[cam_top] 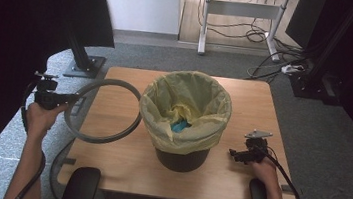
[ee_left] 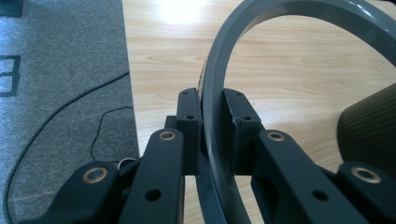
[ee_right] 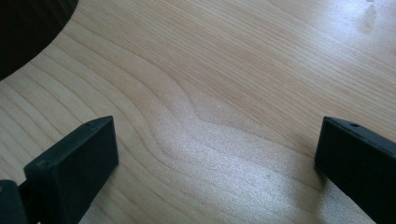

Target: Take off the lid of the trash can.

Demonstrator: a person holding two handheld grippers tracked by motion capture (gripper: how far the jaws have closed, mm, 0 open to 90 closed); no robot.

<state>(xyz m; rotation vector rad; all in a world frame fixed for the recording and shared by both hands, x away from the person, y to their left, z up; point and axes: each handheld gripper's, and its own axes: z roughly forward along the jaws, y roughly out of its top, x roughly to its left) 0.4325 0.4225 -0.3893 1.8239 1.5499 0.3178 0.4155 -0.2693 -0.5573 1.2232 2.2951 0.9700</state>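
I can't read any text, label, brand, number or sign anywhere in these views: nothing legible on the pale yellow plastic liner [cam_top: 186,108] of the black round bin, nothing on the grey plastic ring [cam_top: 105,111] to the left of that bin, and nothing on the light wooden tabletop [cam_top: 122,159] under it

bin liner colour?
Pale yellow liner, folded over the rim of the black bin; clearest in the high view.
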